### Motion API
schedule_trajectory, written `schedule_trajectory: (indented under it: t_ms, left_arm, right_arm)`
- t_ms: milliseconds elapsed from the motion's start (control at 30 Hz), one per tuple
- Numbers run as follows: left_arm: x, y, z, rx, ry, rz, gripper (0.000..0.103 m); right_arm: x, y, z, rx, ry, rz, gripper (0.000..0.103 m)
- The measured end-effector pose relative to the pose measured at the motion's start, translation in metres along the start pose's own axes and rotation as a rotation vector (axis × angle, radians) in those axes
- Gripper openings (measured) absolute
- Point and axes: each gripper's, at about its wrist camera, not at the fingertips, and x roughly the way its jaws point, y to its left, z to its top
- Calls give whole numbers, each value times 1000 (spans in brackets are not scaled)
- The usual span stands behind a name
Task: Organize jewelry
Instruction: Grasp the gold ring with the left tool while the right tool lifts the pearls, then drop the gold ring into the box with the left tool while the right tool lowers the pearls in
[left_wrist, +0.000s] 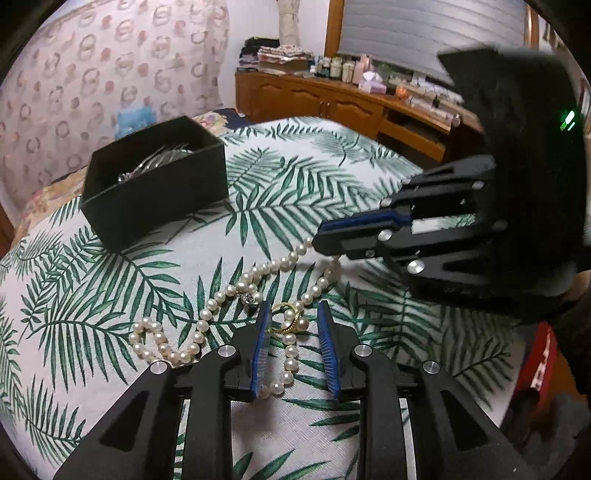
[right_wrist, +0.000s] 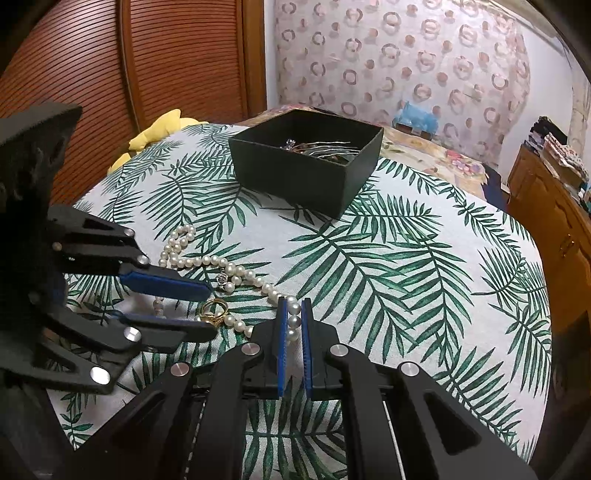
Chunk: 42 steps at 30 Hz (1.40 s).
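A pearl necklace (left_wrist: 236, 291) lies in loose curves on a round worktop (right_wrist: 424, 258) covered with a green palm-leaf cloth. The right gripper (right_wrist: 294, 314) has its two blue-padded fingers drawn close on a short run of the pearls, which sit pinched between the pads near the fingertips; from the left wrist view the same gripper (left_wrist: 321, 240) reaches in from the right with its tips at the strand. The left gripper (left_wrist: 294, 317) is held partly open and has hold of nothing; its fingers stand either side of a gold ring (left_wrist: 290, 319) that rests on the cloth against the pearls. In the right wrist view the ring (right_wrist: 214, 312) lies between the tips of the left gripper (right_wrist: 212, 308). A small silver charm (right_wrist: 221, 279) sits beside the strand, just past the ring. Farther back on the worktop, well apart from the necklace, stands an open black box (right_wrist: 310, 173) with some thin metal pieces inside. A wooden cabinet (left_wrist: 332, 103) crowded with bottles stands in the room behind.
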Motion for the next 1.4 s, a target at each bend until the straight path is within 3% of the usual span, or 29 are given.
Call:
schedule_trajectory:
  t_ms: [267, 367, 700, 1100, 1400]
  left_arm:
    - [3, 1, -1, 13, -1, 19, 20]
    - [-3, 5, 0, -4, -20, 12, 9]
    - [-37, 31, 3, -79, -101, 26, 9]
    - [-80, 68, 28, -100, -186, 126, 9]
    - [-83, 95, 53, -104, -203, 163, 9]
  right_arm:
    - [0, 1, 1, -2, -1, 1, 8]
    - [0, 1, 1, -1, 1, 0, 8]
    - [-7, 0, 6, 0, -27, -9, 8]
    - [-56, 5, 65, -51, -173, -32, 8]
    - [-87, 3, 121, -96, -280, -54, 8]
